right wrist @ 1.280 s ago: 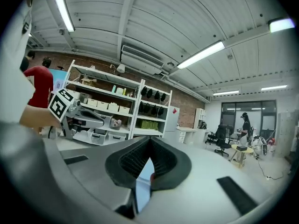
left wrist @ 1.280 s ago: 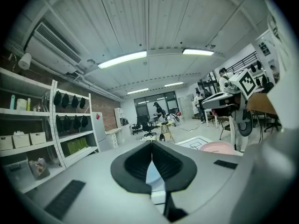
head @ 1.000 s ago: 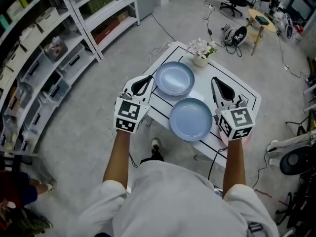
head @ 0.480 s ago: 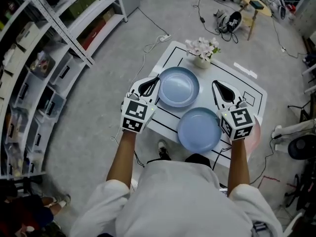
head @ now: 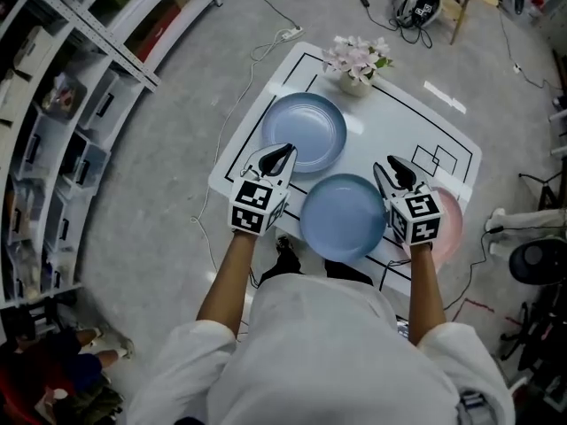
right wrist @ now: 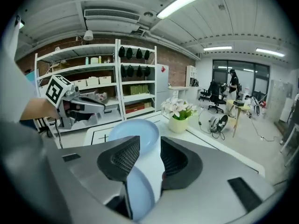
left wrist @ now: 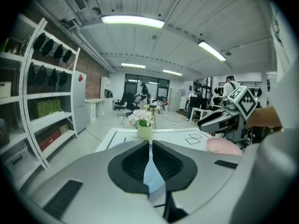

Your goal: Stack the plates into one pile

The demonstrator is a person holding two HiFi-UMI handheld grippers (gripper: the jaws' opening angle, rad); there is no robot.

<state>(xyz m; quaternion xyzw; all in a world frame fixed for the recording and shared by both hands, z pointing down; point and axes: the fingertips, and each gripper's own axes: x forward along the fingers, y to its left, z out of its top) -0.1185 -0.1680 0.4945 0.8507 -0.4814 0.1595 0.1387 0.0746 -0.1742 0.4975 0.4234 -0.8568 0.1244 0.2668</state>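
Blue plate [head: 341, 220], lower centre: right gripper [head: 396, 168] jaws, just opened wide, bracket its rim; seat deep before closing. Left gripper [head: 282, 153] closed, empty.

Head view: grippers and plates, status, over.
Left gripper shut, empty. Right gripper fingers just opened, nothing gripped. Near blue round plate and far blue round plate side by side, unstacked; pink round plate by right gripper. Nothing blocking.

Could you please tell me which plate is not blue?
The round pink plate by the right hand-held gripper; the near plate and the far plate are light blue.
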